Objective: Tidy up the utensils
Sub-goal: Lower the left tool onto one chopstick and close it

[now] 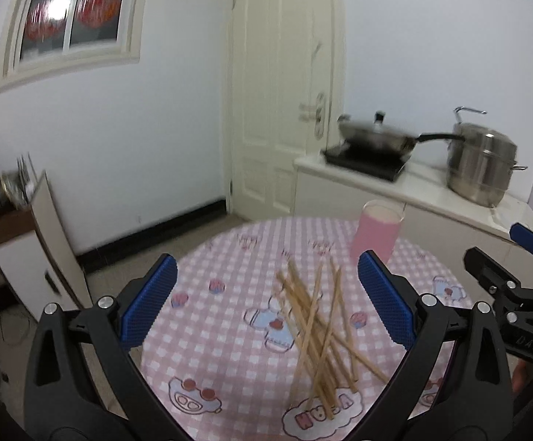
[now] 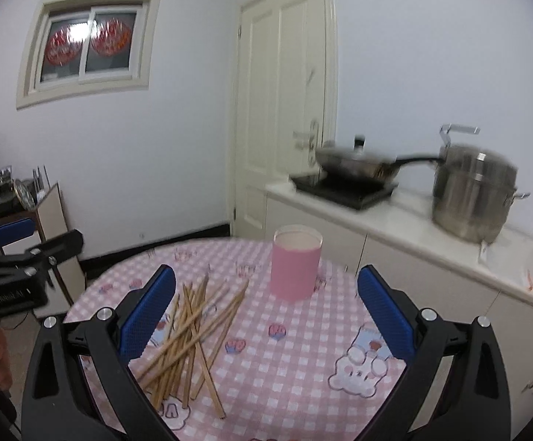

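1. Blue-padded fingers (image 1: pixel 150 307) of the left gripper (image 1: pixel 266 301) frame the scene, spread wide and holding nothing, above a round table (image 1: pixel 229 349) in a pink checked cloth.
2. Wooden chopsticks (image 1: pixel 317 334) lie in a crossed, loose heap on the cloth, below and between the left gripper's jaws.
3. Behind the heap, well apart from it toward the table's far edge, a pink cylindrical holder (image 2: pixel 295 266) stands upright and appears empty.
4. Level with its partner, the right gripper (image 2: pixel 266 308) hovers with its jaws likewise spread and empty; the heap sits by its left finger.
5. Judged from this layout, no chopstick has yet gone into the holder.
6. Risk: the sticks overlap, so closing on one may drag or flick its neighbours, and some could roll off the near edge.
7. Risk: a long stick swung against the holder's rim could tip it, since it looks light.
8. Beyond the table, a lidded wok (image 2: pixel 354 165) on a cooktop (image 2: pixel 343 189), a steel steamer pot (image 2: pixel 474 193) and a closed door (image 2: pixel 284 110) stand clear of the work.
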Motion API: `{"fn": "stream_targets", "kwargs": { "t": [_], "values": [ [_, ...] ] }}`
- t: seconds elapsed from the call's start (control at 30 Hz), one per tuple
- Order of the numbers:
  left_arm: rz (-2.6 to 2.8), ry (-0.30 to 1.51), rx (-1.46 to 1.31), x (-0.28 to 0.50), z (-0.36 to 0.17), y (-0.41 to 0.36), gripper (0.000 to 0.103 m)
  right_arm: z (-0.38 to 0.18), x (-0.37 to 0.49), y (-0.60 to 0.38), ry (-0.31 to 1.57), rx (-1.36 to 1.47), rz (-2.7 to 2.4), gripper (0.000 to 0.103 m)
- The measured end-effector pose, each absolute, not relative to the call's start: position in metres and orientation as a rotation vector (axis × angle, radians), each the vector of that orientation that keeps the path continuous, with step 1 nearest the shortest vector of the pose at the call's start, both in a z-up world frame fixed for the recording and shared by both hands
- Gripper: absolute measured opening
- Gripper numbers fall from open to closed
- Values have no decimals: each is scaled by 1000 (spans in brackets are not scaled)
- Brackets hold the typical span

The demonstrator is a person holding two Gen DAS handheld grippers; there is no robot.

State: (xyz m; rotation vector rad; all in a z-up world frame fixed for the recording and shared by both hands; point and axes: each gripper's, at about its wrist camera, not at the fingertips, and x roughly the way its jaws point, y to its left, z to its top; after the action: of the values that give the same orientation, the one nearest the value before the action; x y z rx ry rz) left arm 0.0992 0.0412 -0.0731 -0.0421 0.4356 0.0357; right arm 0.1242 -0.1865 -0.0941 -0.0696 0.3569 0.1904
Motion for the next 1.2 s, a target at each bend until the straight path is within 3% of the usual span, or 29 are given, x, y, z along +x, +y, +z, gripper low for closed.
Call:
{"fn": "stream_targets", "kwargs": {
  "t": [0.47, 0.6, 0.7, 0.77, 0.9, 0.97, 1.03, 1.1, 1.2],
  "values": [
    [75, 782, -171, 183, -167, 81, 95, -166, 207, -181, 612, -106, 189, 96],
    [3, 837, -148, 199, -181, 62, 81, -179, 220, -183, 652, -102, 195, 95],
    [-77, 848, -135, 214, -182, 41, 80, -186, 229, -185, 674, -93, 199, 94],
    [-118, 852, -114, 224, -183, 29, 78, -190, 235, -188, 691, -76, 209, 88],
    [-164, 894, -70, 251, -188, 7, 65, -194, 245, -192, 712, -44, 224, 83],
    [-179, 906, -46, 262, -191, -1, 64, -196, 249, -195, 720, -32, 226, 83],
    [-174, 921, -10, 274, -195, -7, 59, -198, 253, -197, 727, -19, 233, 82],
    [-179, 956, -10, 286, -201, -10, 41, -201, 257, -199, 739, -5, 239, 82],
    [-192, 983, -9, 297, -208, -14, 37, -205, 262, -201, 757, 14, 252, 81]
  ]
}}
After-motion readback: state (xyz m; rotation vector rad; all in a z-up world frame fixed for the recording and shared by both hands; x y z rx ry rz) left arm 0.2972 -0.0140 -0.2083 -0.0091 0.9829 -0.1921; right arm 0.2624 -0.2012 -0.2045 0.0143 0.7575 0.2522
